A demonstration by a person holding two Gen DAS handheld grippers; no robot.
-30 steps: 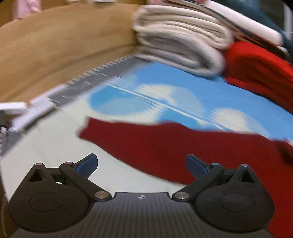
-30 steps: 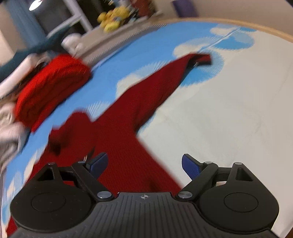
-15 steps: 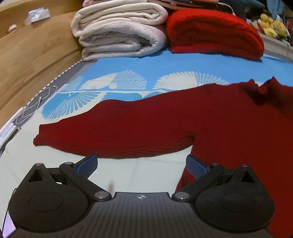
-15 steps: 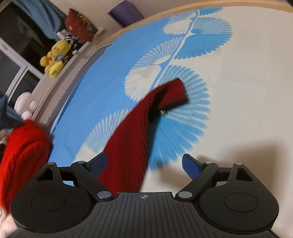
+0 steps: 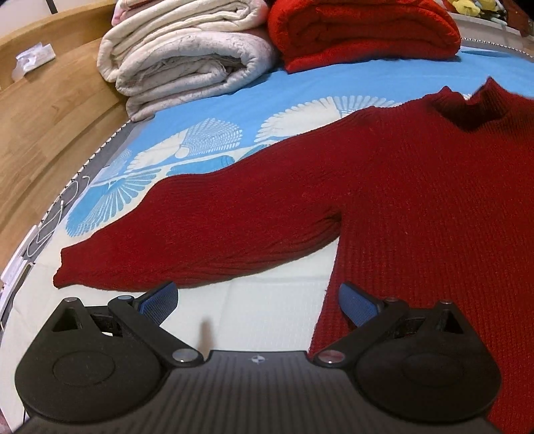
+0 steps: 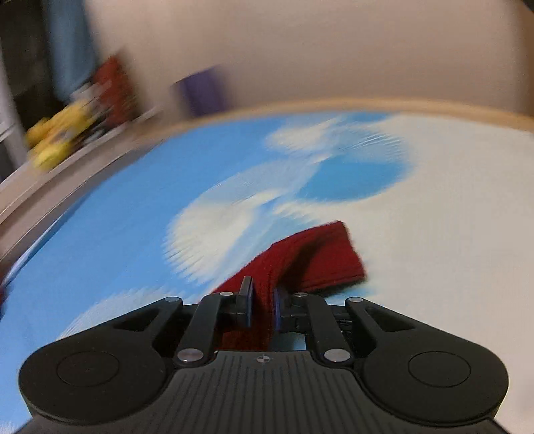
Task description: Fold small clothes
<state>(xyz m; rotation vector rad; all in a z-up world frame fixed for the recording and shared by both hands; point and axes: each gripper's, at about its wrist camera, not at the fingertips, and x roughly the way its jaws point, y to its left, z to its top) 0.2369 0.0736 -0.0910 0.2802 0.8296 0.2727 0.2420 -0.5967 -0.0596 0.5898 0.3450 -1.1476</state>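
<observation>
The dark red sweater (image 5: 383, 200) lies flat on the blue-and-white bed sheet (image 5: 267, 100). One sleeve extends toward the sheet's left edge. The left gripper (image 5: 258, 300) hovers with jaws wide, holding nothing, just below the sleeve and beside the sweater's body. The right gripper (image 6: 262, 305) is clamped on the other sleeve; the cuff (image 6: 320, 257) projects beyond the fingers. The right wrist view is motion-blurred. The sweater's right side is cut off in the left wrist view.

The bed (image 5: 273, 100) carries a sweater (image 5: 400, 207) ahead of the left gripper (image 5: 257, 302), with quilts (image 5: 187, 63) and a blanket (image 5: 360, 30) beyond.
</observation>
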